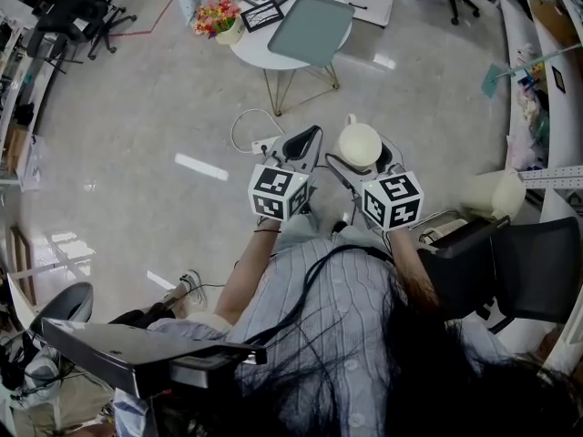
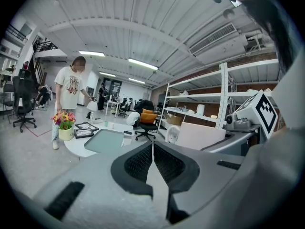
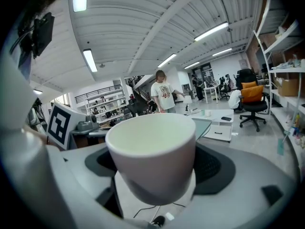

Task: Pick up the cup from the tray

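A white cup (image 1: 359, 142) sits upright, held in the air between the jaws of my right gripper (image 1: 364, 156), well away from the table. In the right gripper view the cup (image 3: 151, 151) fills the middle, its rim up, with the right gripper (image 3: 156, 168) shut on its sides. The grey-green tray (image 1: 312, 27) lies empty on the round white table (image 1: 264, 53) ahead. My left gripper (image 1: 307, 137) is beside the cup on the left, shut with nothing in it; its jaws meet along one seam in the left gripper view (image 2: 152, 149).
On the table stand a pot of flowers (image 1: 217, 16) and two picture frames (image 1: 264, 5). A person (image 2: 68, 92) stands behind the table. A power strip and cables (image 1: 260, 144) lie on the floor. Shelving (image 1: 537, 80) runs along the right; a black chair (image 1: 524, 267) is near my right side.
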